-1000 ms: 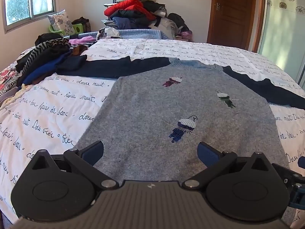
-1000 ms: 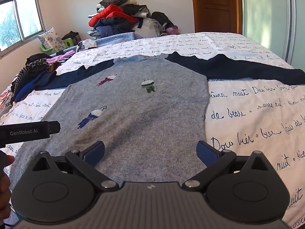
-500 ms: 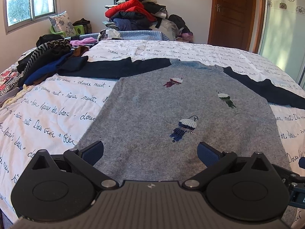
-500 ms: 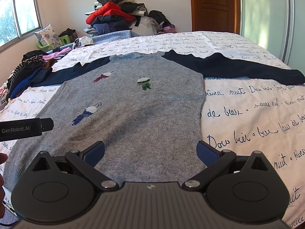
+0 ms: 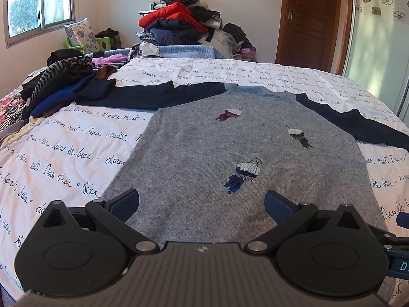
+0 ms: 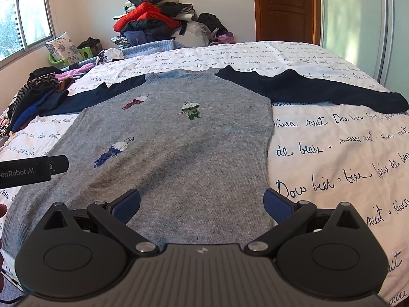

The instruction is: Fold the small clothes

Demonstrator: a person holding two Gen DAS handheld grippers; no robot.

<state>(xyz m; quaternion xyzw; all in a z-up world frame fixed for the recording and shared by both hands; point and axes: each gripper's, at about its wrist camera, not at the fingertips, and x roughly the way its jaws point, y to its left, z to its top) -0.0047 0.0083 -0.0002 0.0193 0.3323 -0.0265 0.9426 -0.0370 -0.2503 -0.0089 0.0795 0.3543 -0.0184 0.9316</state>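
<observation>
A small grey sweater (image 5: 204, 153) (image 6: 184, 148) with navy sleeves and three embroidered figures lies flat, front up, on the bed. Both sleeves (image 5: 143, 96) (image 6: 319, 89) stretch straight out to the sides. My left gripper (image 5: 202, 203) hovers open above the hem, left of its middle, holding nothing. Over the hem's right part my right gripper (image 6: 202, 202) also stands open and empty. In the right wrist view, the left gripper's black body (image 6: 30, 170) pokes in from the left edge.
The white bedcover (image 6: 332, 153) with black script spreads around the sweater. A heap of dark and striped clothes (image 5: 56, 87) lies at the bed's left side. A tall pile of garments (image 5: 179, 23) stands behind the bed. A wooden door (image 5: 311, 18) is at the back right.
Both grippers have drifted slightly, shifting the view of the sweater a little. Their jaws stay open and the sweater has not moved.
</observation>
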